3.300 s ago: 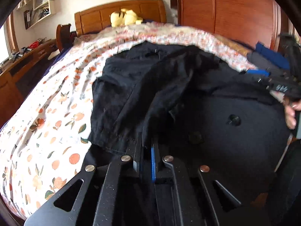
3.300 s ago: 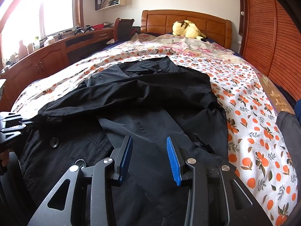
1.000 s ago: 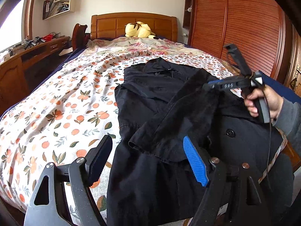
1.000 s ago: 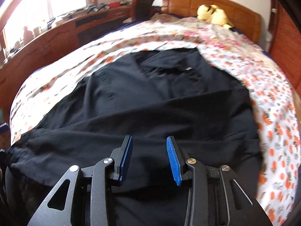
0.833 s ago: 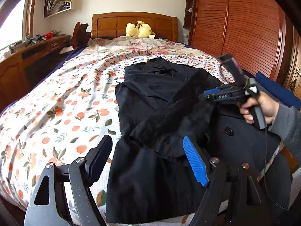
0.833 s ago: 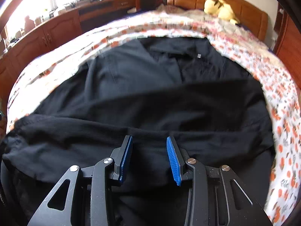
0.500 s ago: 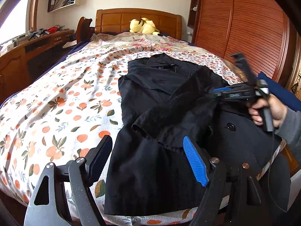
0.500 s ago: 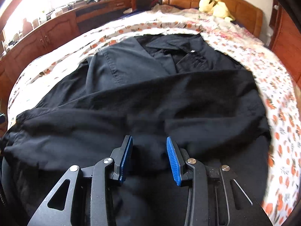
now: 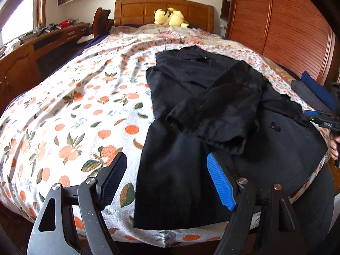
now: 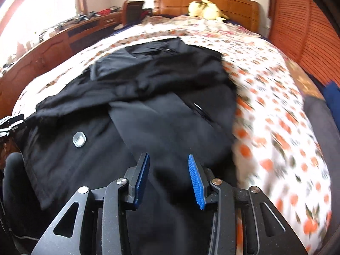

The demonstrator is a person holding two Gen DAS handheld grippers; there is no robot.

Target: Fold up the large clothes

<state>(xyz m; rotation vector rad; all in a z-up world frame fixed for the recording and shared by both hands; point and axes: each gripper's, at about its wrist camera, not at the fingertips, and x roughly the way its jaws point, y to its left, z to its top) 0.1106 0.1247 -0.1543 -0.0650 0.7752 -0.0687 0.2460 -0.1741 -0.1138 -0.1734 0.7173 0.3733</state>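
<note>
The black coat [image 9: 191, 148] lies flat on the bed [image 9: 74, 116], one sleeve [image 9: 223, 110] folded across its front. The left hand-held gripper [image 9: 167, 180] is spread and empty; the right hand-held gripper [image 10: 167, 178] (jaws just opening) pinches nothing. Next grasp should take the side edge, keeping the fold straight.

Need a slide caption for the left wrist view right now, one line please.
Left gripper, jaws open, hovers over black coat with one sleeve folded across it on the orange-print bedspread.
</note>
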